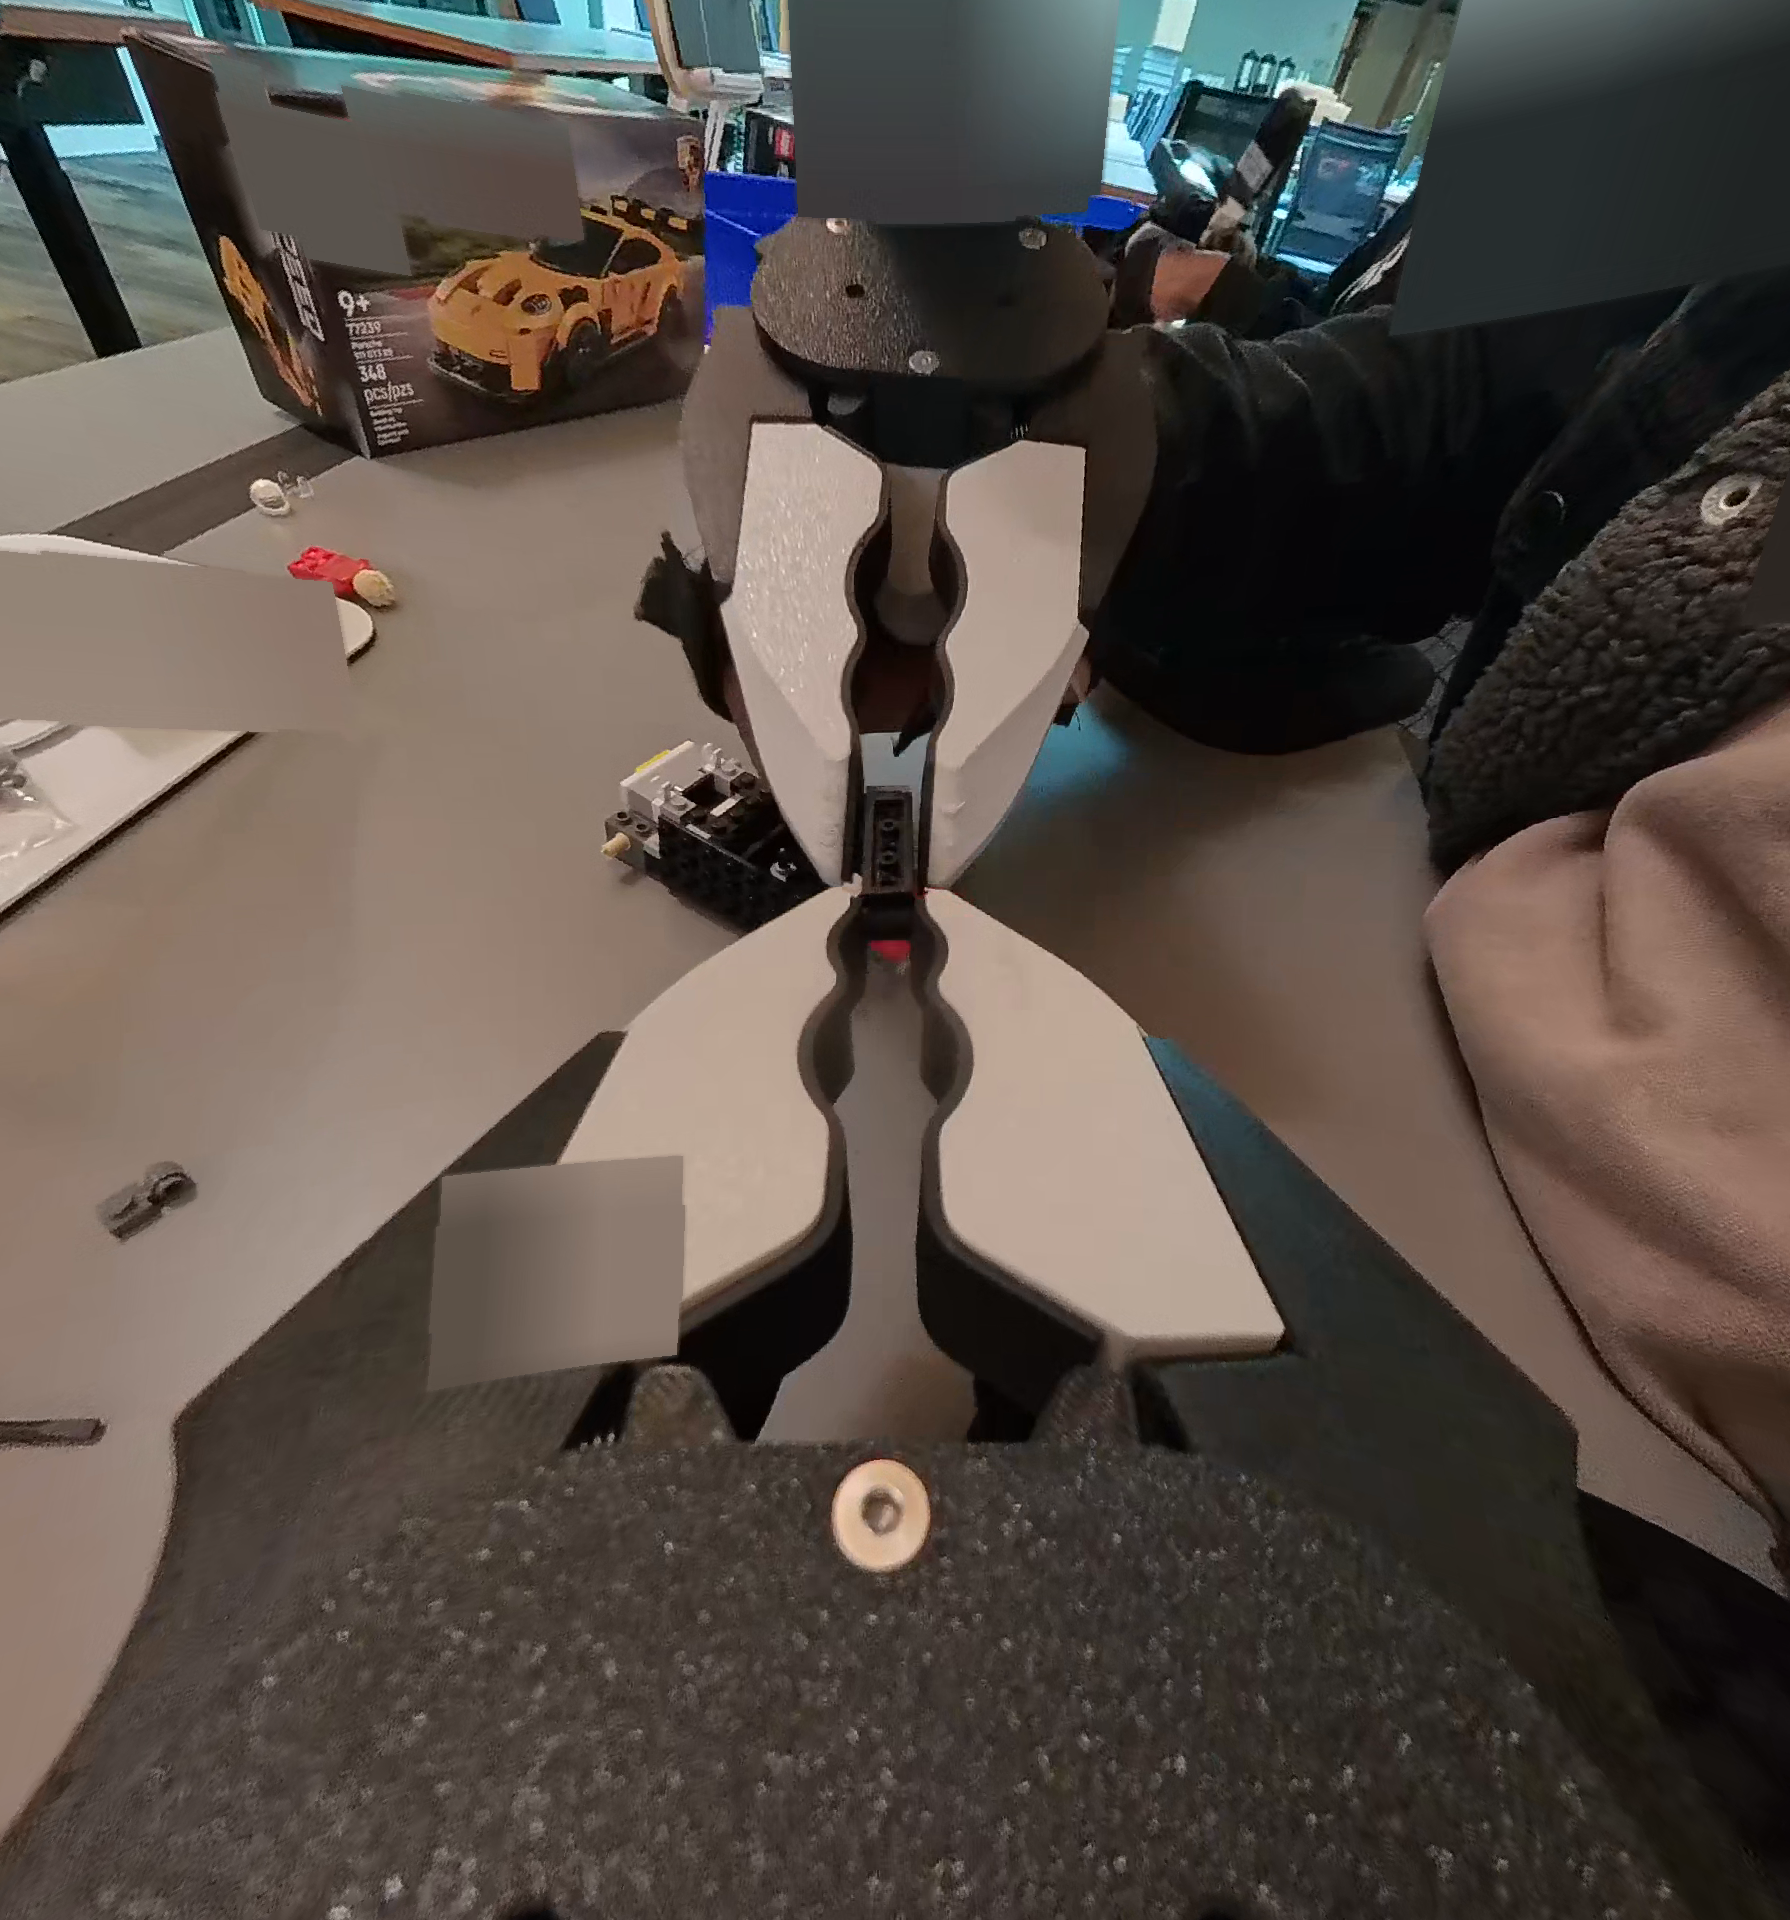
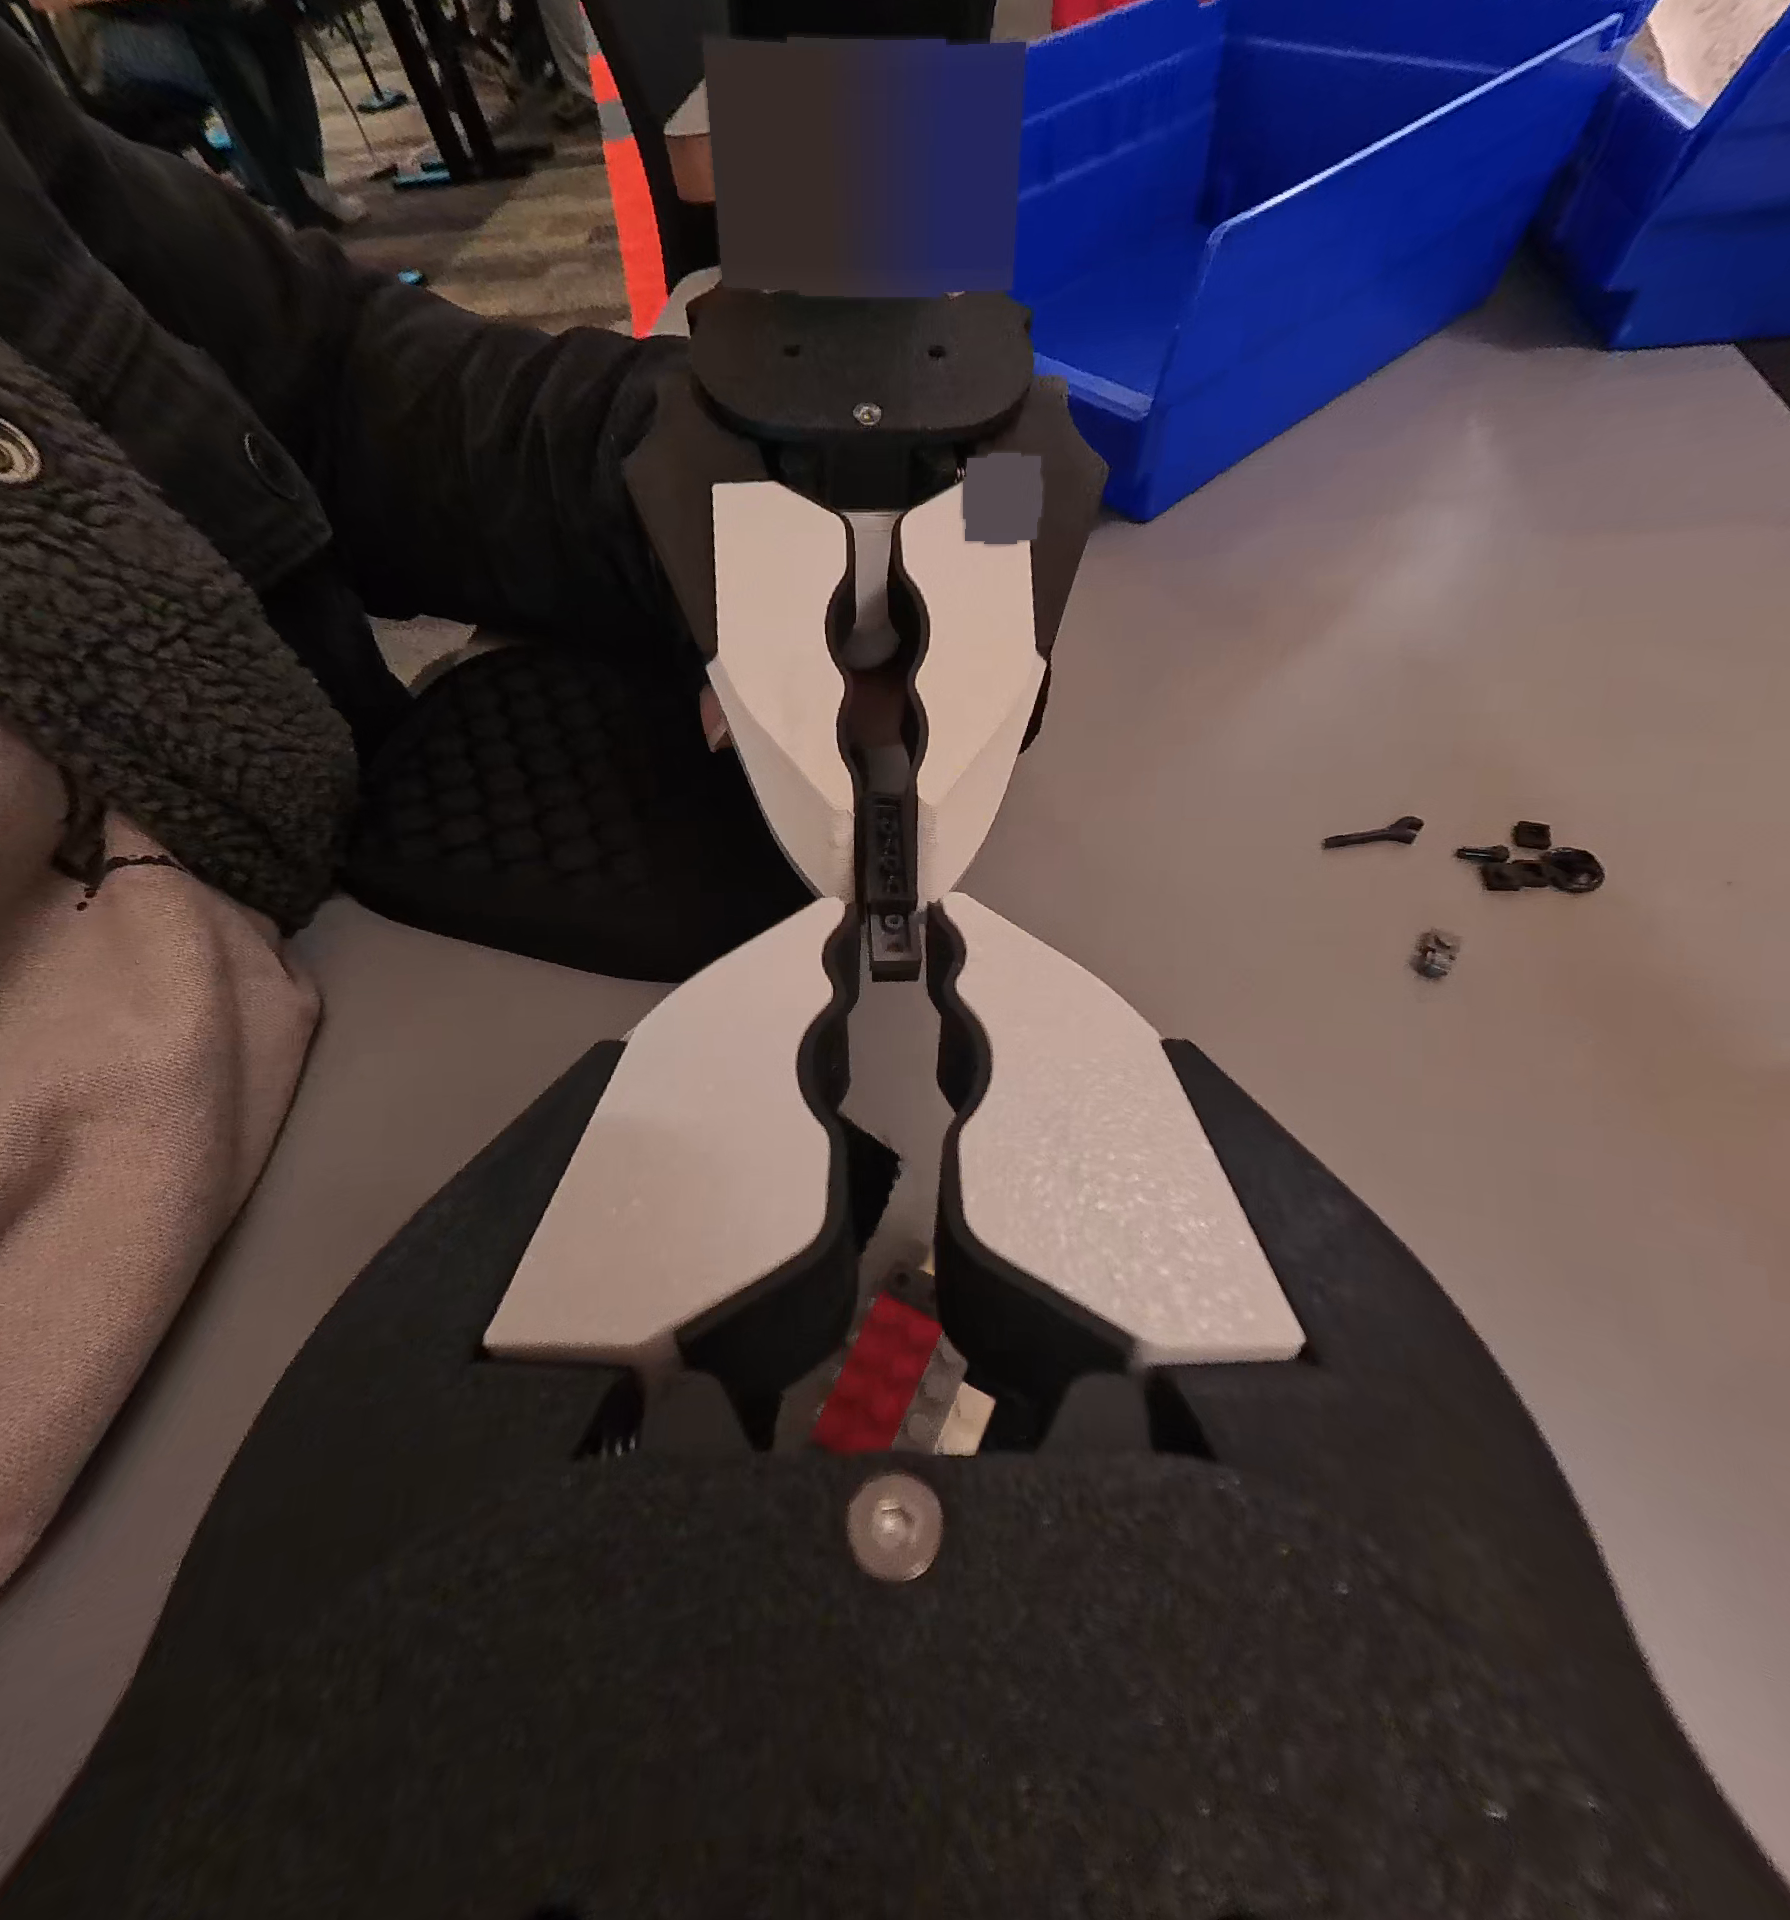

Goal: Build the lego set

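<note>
Two views of one mid-air join, above a grey table (image 1: 351, 987). Shows the left gripper (image 1: 886, 914) and the right gripper (image 2: 891, 920) meeting tip to tip, each narrowed to a thin slot and clamped on an end of the black plate (image 1: 889, 842), a slim studded strip lying in line with both pairs of fingers. Cannot tell whether one strip or two butted pieces; hints at a red fleck (image 1: 889, 948) just inside the left tips. In the left wrist view, places the half-built black chassis (image 1: 704, 831) on the table at 9 o'clock of the joined tips and close beside them, a red brick with a tan stud (image 1: 330, 566) farther out at 10 o'clock, the set's box (image 1: 434, 312) at 11 o'clock, and a small grey connector (image 1: 148, 1195) at 8 o'clock. In the right wrist view, places blue bins (image 2: 1338, 260) at 1 o'clock, a scatter of small black parts (image 2: 1535, 862) at 3 o'clock, and a red plate (image 2: 875, 1371) glimpsed below, at 6 o'clock, through the gap between the near fingers. Probably a hand-over or a pressing-together of parts, with most of the build yet to do. Risks from here: twisting the strip out of either grip through slight misalignment of the two tools; dropping it onto the table if one side opens before the other has firm hold; knocking the nearby chassis when lowering; losing small parts to a sleeve sweeping the surface.
</note>
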`<state>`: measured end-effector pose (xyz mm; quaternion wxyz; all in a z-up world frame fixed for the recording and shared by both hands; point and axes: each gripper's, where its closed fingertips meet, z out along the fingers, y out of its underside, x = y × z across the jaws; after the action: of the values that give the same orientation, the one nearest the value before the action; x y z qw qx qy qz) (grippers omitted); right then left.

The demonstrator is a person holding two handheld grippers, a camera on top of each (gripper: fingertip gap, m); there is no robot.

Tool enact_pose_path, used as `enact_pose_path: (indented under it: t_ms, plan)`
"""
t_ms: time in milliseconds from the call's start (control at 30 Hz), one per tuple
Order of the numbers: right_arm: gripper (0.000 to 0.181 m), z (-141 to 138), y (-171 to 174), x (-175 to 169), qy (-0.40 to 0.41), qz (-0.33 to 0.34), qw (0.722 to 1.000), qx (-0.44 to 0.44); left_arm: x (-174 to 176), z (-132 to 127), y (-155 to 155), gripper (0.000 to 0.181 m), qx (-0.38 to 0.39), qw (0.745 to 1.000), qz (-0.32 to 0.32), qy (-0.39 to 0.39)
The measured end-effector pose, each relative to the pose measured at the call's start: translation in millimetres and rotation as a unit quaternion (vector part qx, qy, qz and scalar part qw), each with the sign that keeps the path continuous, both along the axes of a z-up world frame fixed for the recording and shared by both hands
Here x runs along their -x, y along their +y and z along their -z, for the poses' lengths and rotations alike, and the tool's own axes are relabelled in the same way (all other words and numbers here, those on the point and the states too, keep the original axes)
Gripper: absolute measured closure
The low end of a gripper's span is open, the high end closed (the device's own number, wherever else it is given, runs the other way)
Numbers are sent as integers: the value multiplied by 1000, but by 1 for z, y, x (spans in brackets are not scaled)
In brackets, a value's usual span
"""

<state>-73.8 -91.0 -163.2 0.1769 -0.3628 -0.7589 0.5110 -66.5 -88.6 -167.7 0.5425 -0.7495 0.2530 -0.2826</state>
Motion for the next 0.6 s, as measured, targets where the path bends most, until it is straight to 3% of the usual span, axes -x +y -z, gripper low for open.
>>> enact_pose_path:
  t_ms: [233,400,467,600]
  plan:
    - [173,-3,-2,-3,9,-3,1000,24,-2,-3,-2,174,-11,1000,7,1]
    - [173,-14,1,-7,-3,-14,998,56,1,-9,-3,149,-66,996,-1,65]
    - [173,-17,1,-10,-14,-23,997,66,4,-14,-2,145,-124,982,-20,139]
    - [173,-22,-3,-17,-50,-47,992,103,-3,-24,-4,143,-238,928,-43,285]
